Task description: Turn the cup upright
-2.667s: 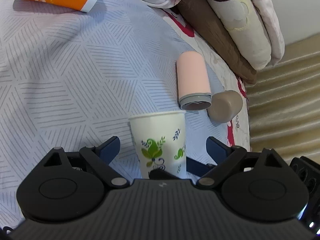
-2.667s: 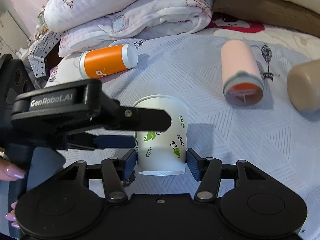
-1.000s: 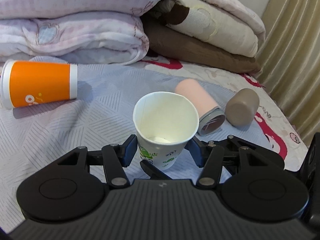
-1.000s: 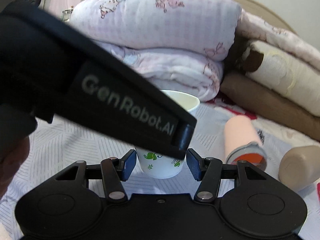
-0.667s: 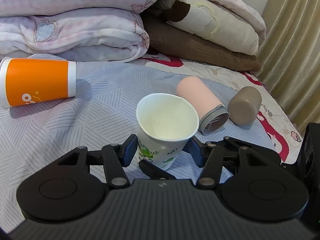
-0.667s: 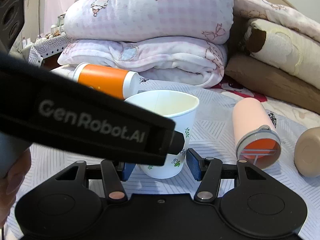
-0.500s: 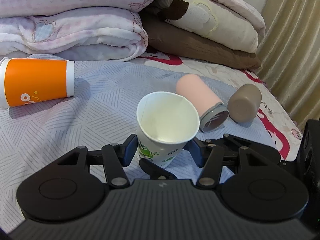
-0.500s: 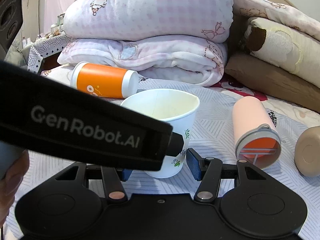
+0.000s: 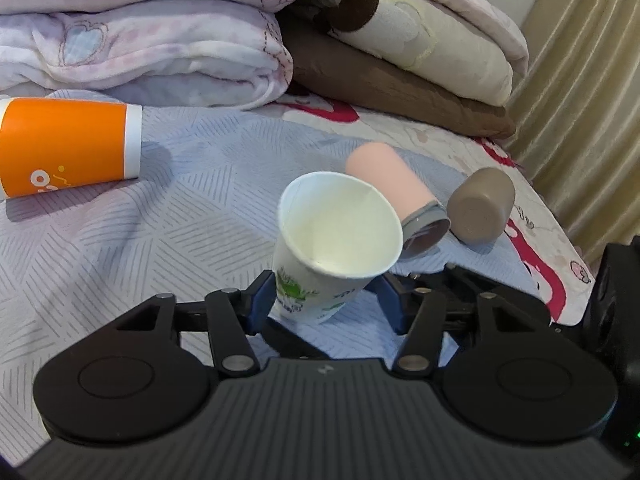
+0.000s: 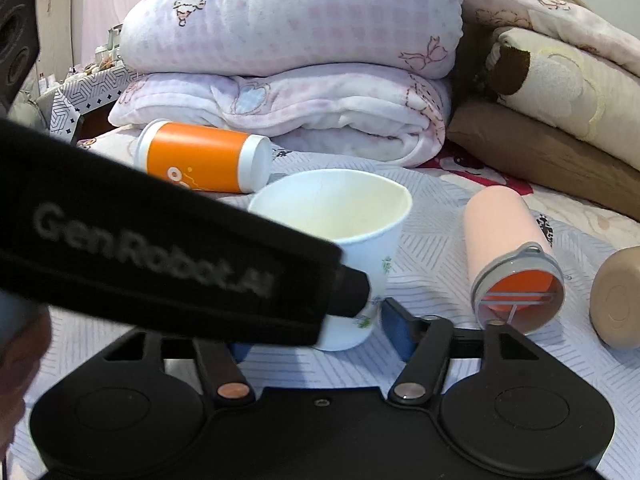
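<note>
A white paper cup [image 9: 320, 280] with green leaf prints stands mouth up on the grey patterned bedspread [image 9: 180, 232], tilted to the right. My left gripper [image 9: 326, 300] has its blue pads on both sides of the cup's lower body and looks shut on it. In the right wrist view the same cup [image 10: 360, 240] sits between the blue pads of my right gripper [image 10: 320, 336]. A gap shows between the right pad and the cup. The left gripper's black body [image 10: 160, 264] crosses in front and hides the left pad.
An orange cup [image 9: 68, 148] lies on its side at the far left. A pink tumbler [image 9: 392, 184] and a tan cup [image 9: 480, 208] lie on their sides to the right. Folded blankets [image 9: 160, 40] are stacked behind. The bed edge and curtain [image 9: 580, 120] are at the right.
The cup was turned from mouth down to mouth up between the two grippers and lowered to the bedspread. In the last half second it has tipped a little further right.
</note>
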Tool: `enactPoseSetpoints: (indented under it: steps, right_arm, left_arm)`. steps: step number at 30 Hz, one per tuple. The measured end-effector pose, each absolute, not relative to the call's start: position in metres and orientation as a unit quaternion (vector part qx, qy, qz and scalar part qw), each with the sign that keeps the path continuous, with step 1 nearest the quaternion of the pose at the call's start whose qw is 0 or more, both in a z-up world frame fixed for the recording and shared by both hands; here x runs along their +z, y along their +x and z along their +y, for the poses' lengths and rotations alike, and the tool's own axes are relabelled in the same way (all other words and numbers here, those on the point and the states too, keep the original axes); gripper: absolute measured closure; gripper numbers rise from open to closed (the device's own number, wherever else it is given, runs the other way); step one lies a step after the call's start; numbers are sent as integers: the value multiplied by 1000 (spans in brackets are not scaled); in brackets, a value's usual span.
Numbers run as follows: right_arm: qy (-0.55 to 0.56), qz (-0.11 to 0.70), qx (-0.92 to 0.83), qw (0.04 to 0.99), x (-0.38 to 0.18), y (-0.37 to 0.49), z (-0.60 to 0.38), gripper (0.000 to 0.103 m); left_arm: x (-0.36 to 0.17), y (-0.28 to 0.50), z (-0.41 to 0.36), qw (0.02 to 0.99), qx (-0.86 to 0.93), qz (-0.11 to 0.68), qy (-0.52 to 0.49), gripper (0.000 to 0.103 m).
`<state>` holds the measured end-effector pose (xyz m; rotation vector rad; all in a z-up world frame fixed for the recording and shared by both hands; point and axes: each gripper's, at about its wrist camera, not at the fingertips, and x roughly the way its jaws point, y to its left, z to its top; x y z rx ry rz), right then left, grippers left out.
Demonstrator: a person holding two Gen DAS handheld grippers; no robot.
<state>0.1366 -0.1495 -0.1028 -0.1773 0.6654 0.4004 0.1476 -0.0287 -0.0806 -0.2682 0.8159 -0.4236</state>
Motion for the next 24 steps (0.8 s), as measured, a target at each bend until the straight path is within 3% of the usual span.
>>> enactPoseSetpoints:
  steps: [2, 10, 24]
  right_arm:
    - [-92, 327, 198, 920, -100, 135, -147, 21]
    - [-86, 374, 180, 906, -82, 124, -154, 16]
    - [-73, 352, 169, 918, -19, 73, -169, 16]
  left_arm:
    - [-82, 148, -30, 883, -198, 407, -126, 45]
    - [-68, 142, -19, 866, -186, 445, -133, 42]
    - [-4, 107, 11, 885, -148, 428, -107, 40]
